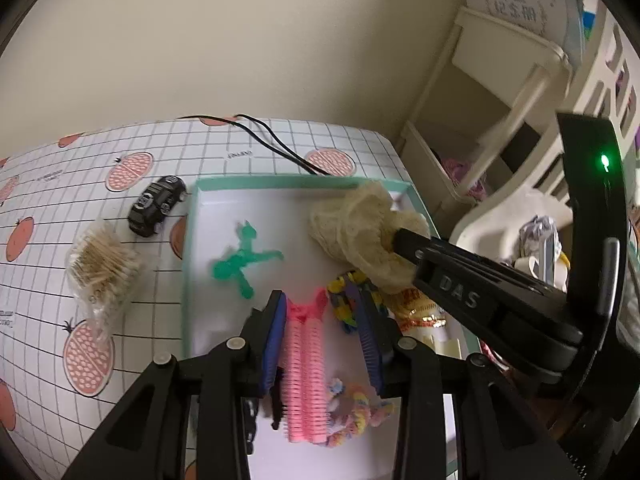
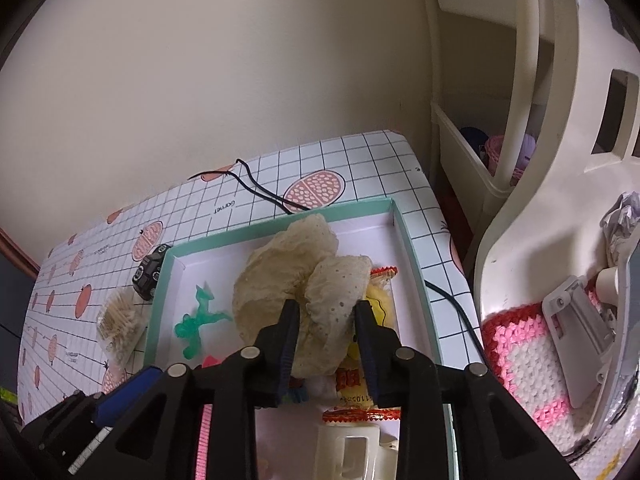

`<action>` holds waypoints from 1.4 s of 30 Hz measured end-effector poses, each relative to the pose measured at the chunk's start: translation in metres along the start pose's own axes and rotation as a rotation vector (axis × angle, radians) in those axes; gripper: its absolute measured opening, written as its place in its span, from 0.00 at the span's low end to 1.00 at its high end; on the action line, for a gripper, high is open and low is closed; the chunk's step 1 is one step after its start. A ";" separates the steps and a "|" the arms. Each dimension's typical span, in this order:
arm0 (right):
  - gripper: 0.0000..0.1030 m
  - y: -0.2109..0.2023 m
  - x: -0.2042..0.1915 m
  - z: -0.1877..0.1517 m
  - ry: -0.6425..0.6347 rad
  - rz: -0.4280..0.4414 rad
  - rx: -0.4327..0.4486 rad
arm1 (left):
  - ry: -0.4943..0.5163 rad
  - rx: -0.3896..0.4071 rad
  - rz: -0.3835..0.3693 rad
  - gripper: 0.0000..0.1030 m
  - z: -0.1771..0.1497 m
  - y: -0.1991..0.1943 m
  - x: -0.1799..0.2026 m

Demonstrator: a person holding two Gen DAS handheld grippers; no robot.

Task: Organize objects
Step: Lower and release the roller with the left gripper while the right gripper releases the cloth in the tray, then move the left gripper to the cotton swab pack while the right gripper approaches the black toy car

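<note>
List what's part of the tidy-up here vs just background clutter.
Job: tray, cream cloth in the right tool, pink curler between the left tool's fingers, green figure, toy car, cotton swabs.
Background: black cable, white shelf, crochet mat.

Our left gripper [image 1: 322, 312] points forward and down over the near half of the tray [image 1: 188, 248], its blue-padded fingers [image 1: 274, 332] spread wide apart, gripping nothing; the pink roller [image 1: 304, 364] lies loose between them. Our right gripper [image 2: 326, 320] reaches in from the right side toward the far right part of the tray, tilted downward. In its own view its jaws stand partly closed, pinching the cream lace cloth [image 2: 288, 280] between the pads, the bundle lifted off the tray floor. From the left wrist view we see the right gripper's black body crossing the tray's right edge.
</note>
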State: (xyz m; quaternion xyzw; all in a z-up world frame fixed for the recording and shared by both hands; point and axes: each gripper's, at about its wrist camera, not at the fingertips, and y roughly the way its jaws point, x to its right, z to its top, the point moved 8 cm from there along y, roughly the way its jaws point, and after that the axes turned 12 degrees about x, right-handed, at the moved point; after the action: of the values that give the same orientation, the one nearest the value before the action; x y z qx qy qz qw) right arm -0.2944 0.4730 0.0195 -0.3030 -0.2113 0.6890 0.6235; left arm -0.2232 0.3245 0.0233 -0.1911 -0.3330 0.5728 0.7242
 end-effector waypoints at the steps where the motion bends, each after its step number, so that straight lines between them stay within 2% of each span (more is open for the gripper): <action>1: 0.31 -0.001 0.000 0.001 0.000 0.000 0.003 | -0.007 0.003 0.002 0.38 0.002 -0.001 -0.003; 2: 0.33 -0.002 -0.001 0.002 -0.001 0.002 0.007 | -0.016 0.008 0.004 0.43 0.003 -0.002 -0.005; 3: 0.40 -0.002 -0.001 0.001 -0.002 0.003 0.008 | -0.025 0.016 0.012 0.48 0.006 -0.004 -0.010; 5: 0.46 -0.001 -0.003 0.000 -0.006 0.006 0.008 | -0.034 0.029 0.028 0.51 0.010 -0.006 -0.018; 7: 0.47 0.000 -0.004 -0.001 -0.014 0.005 0.007 | -0.041 0.040 0.050 0.56 0.013 -0.008 -0.027; 8: 0.51 0.000 -0.005 -0.001 -0.015 0.004 0.008 | -0.048 0.045 0.060 0.61 0.015 -0.009 -0.032; 9: 0.57 0.000 -0.005 -0.001 -0.014 0.004 0.010 | -0.060 0.050 0.070 0.63 0.017 -0.010 -0.039; 13: 0.65 0.000 -0.005 -0.001 -0.011 0.005 0.015 | -0.101 0.052 0.113 0.65 0.020 -0.009 -0.063; 15: 0.71 0.001 -0.005 -0.002 -0.011 0.001 0.016 | -0.118 0.044 0.138 0.72 0.019 -0.007 -0.075; 19: 0.76 0.003 -0.006 -0.003 -0.015 -0.001 0.012 | -0.147 0.032 0.182 0.77 0.016 -0.004 -0.097; 23: 0.85 0.005 -0.009 -0.006 -0.022 0.001 0.007 | -0.175 0.023 0.211 0.88 0.012 0.001 -0.115; 29: 0.95 0.009 -0.015 -0.011 -0.044 -0.006 0.002 | -0.181 0.031 0.241 0.92 0.012 0.001 -0.132; 30: 0.97 0.009 -0.015 -0.012 -0.047 -0.008 0.002 | -0.180 0.031 0.245 0.96 0.012 0.002 -0.135; 32: 1.00 0.010 -0.017 -0.014 -0.058 -0.011 0.001 | -0.181 0.031 0.256 1.00 0.012 0.002 -0.143; 42: 1.00 0.008 -0.035 -0.009 -0.113 -0.011 0.025 | -0.238 0.002 0.261 1.00 0.010 0.010 -0.177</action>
State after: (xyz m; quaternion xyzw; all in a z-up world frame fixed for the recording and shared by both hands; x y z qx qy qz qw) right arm -0.2929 0.4371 0.0135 -0.2548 -0.2393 0.7041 0.6181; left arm -0.2585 0.1571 -0.0230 -0.1630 -0.3882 0.6808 0.5994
